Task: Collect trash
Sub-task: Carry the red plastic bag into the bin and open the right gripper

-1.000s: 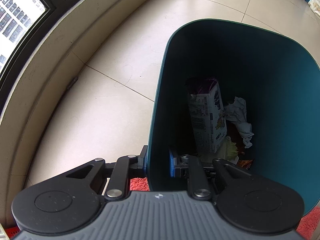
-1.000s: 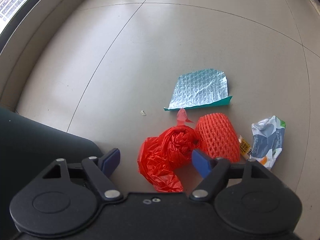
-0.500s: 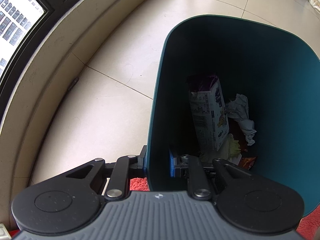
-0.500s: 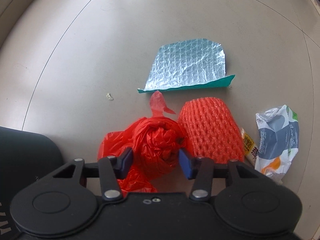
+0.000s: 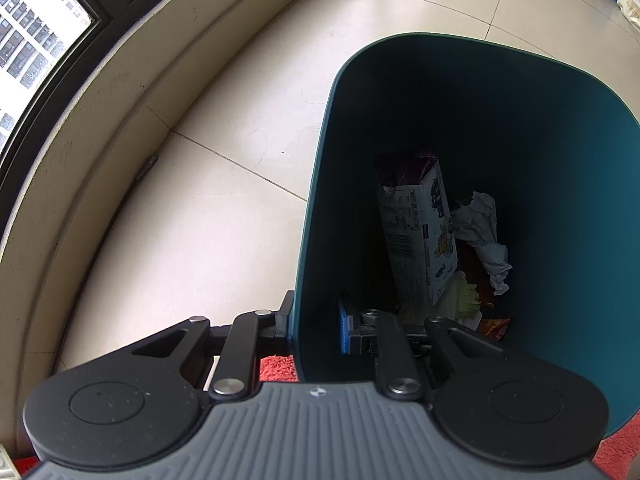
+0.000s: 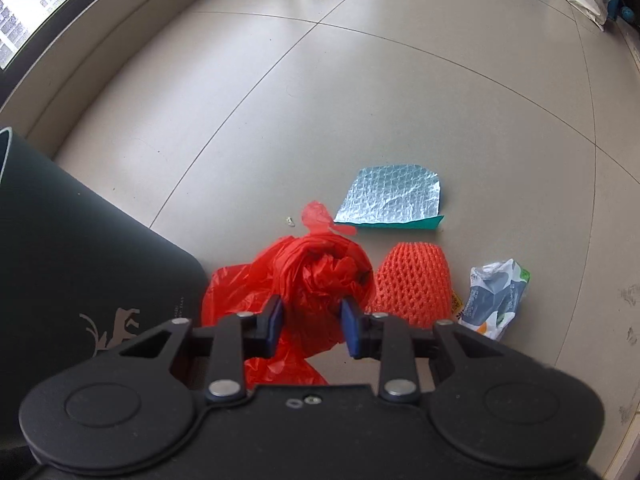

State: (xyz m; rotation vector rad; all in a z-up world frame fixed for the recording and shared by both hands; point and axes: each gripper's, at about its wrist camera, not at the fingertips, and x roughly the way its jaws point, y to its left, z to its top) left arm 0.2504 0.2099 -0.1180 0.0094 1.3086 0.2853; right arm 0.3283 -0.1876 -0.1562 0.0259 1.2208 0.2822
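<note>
Left wrist view: little changed over the last second. Left gripper (image 5: 316,326) clamped on the near wall of the teal bin (image 5: 540,152), one finger outside, the other inside, holding the bin steady and tipped toward the floor. Inside already: a printed snack bag (image 5: 416,232) standing against the wall, crumpled white paper (image 5: 486,232) beside it, some yellowish scraps lower down. Red mat (image 5: 278,368) just visible under the gripper.

Right wrist view: here the real change. A second ago wide open and short of the red plastic bag (image 6: 312,280); now right gripper (image 6: 311,322) narrowed to a small gap, both blue pads pressing into the bunched red plastic, so apparently grasping the bag. Bag resting on the floor (image 6: 400,80), touching the orange foam net (image 6: 412,288). Silver bubble mailer (image 6: 390,196) just beyond, crumpled wrapper (image 6: 496,298) to the right, bin's dark outer wall close on the left. Likely next: lifting the bag across into the bin; three pieces then left to gather.
</note>
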